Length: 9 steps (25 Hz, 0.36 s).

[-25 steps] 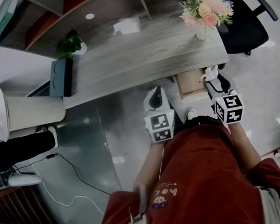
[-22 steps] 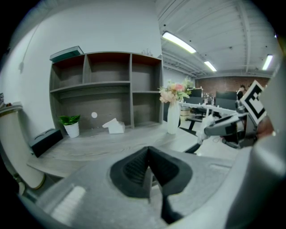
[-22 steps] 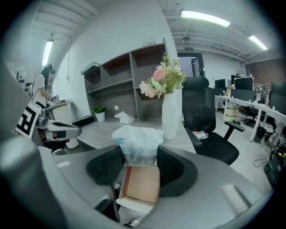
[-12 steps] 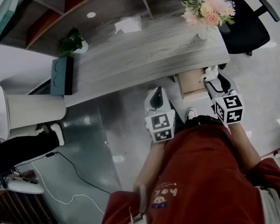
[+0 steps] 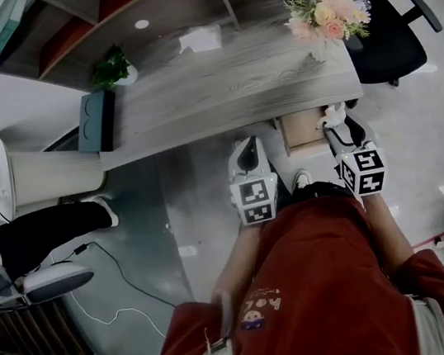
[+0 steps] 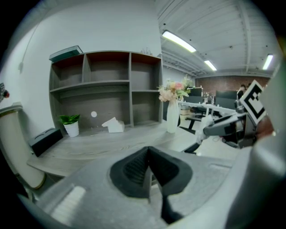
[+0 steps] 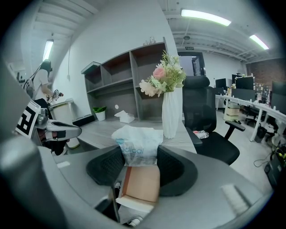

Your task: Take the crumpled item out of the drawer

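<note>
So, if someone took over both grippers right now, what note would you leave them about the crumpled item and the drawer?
The left gripper is empty, its fingers together, and it is held in front of the desk.
The right gripper has its fingers closed on the crumpled item, a white plastic wrapper.
The drawer is open under the desk's right end, directly below the held item.
Done: item grasped and lifted above the drawer.
Left: carry it clear and set it down, probably on the desk.
</note>
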Tool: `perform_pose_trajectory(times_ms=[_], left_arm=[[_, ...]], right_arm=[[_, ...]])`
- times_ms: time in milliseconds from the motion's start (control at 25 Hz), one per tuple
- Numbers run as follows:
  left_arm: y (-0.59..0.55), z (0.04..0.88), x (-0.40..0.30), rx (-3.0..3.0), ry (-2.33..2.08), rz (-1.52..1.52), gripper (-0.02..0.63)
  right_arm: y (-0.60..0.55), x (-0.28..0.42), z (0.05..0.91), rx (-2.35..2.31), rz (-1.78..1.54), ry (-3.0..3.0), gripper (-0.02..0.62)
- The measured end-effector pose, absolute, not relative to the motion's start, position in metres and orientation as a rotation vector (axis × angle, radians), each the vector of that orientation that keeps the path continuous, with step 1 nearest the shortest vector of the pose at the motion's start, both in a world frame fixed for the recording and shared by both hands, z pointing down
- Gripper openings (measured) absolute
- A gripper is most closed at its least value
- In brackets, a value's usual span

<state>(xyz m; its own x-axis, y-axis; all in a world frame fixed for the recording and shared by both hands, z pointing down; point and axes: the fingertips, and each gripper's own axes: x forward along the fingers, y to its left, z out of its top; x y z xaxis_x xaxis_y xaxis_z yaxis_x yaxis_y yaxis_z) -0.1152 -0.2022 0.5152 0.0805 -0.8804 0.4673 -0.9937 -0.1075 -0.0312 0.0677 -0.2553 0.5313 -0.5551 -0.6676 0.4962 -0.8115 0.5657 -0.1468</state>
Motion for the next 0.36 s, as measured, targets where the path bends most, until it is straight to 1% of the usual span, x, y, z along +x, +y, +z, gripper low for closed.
perform_pose_trajectory(times_ms=[360], left_arm=[[-0.2044, 0.5164, -0.1118, 2.068, -1.869, 0.558, -0.002]], right_arm=[[-0.2569, 0.0698, 0.5338, 1.191, 0.519, -2.416, 0.222]])
